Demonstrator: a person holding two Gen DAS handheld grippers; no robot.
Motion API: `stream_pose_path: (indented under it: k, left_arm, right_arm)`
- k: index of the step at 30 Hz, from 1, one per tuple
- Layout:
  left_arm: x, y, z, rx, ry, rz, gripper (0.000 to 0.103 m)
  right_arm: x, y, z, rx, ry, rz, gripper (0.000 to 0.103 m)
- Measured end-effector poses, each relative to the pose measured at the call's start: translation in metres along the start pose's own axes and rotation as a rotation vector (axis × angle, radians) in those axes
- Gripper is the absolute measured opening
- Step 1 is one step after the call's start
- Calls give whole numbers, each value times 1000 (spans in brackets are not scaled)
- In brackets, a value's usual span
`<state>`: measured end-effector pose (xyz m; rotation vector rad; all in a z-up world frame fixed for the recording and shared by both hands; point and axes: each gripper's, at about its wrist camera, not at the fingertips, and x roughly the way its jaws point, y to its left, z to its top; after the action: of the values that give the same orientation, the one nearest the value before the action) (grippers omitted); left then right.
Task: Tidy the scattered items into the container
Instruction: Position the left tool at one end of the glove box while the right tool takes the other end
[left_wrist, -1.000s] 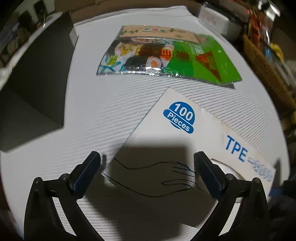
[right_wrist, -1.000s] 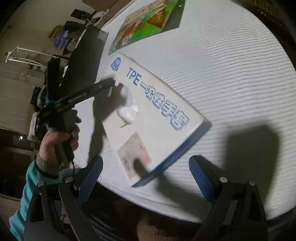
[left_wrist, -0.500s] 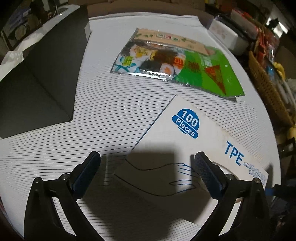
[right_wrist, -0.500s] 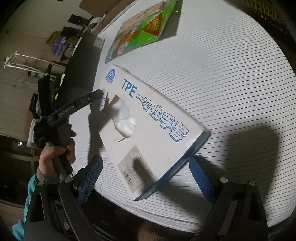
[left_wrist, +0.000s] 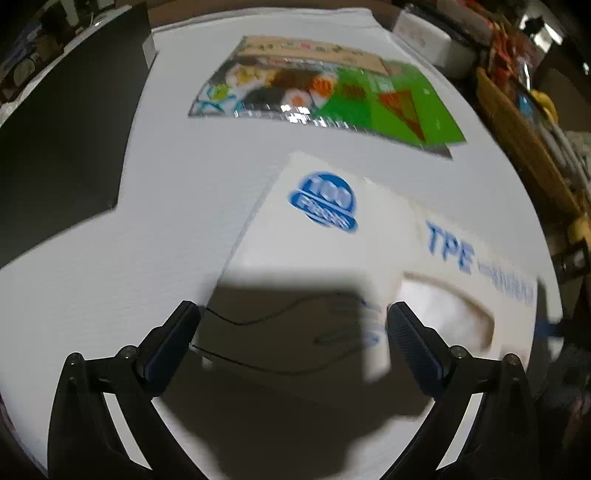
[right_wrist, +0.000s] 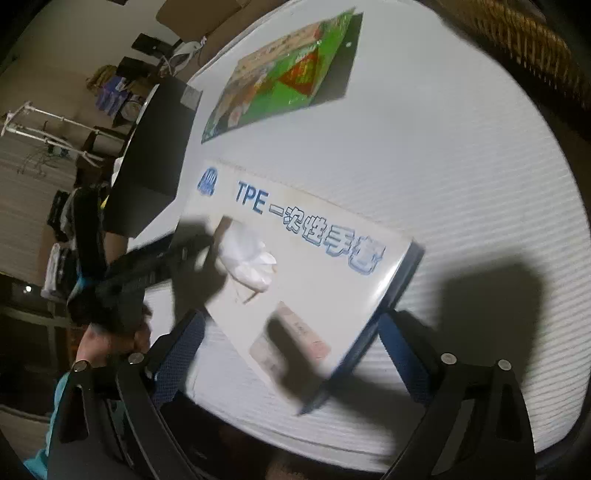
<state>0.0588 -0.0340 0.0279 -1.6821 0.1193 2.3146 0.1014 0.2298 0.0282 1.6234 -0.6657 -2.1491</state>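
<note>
A white glove box (left_wrist: 354, 251) printed "100 Pieces" and "TPE" lies flat on the white striped table; it also shows in the right wrist view (right_wrist: 306, 273), with a white glove poking from its slot. My left gripper (left_wrist: 291, 343) is open, its fingers straddling the box's near corner just above it. My right gripper (right_wrist: 291, 350) is open, its fingers either side of the box's blue end. A flat green sushi-print packet (left_wrist: 325, 96) lies beyond the box, also in the right wrist view (right_wrist: 280, 77). The black container (left_wrist: 62, 147) stands at the left, also in the right wrist view (right_wrist: 151, 155).
A wicker basket (left_wrist: 524, 136) and a white box (left_wrist: 432, 40) sit off the table's right and far side. The table edge (right_wrist: 332, 439) runs close below my right gripper. Household clutter lies beyond the table at the left (right_wrist: 110, 88).
Both grippers have moved closer to the glove box, which now lies between each gripper's fingers. The left gripper has come down over the box's corner.
</note>
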Motion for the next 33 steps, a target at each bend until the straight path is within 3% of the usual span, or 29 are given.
stream_pose_path:
  k: [3,6,13,16,19,25,33]
  left_arm:
    - [-7,-8,-17,4,32,-35,102]
    - [-14,-11,-32,-6,53,-51,102]
    - [-33,-1,-25,-110,-52,-39,103]
    - [-22,-9,-18,-76,-26,-12,103]
    - [-8,-23,-20,-11,-11,92,103]
    - [-9,-18,-25,-39,-48,94,103]
    - [-7,-14,-26,-66,-44,56,103]
  right_arm:
    - [-2,2,8,-42,-24,-84,103]
    - [-1,0,14,-58,-30,-102,103]
    - [6,5,13,-90,-29,-156,103]
    - [11,11,14,-108,-31,-194,103]
    - [21,18,15,-136,-22,-267,103]
    - [43,23,10,-223,-32,-388,103]
    - [41,20,7,-232,-53,-378,103]
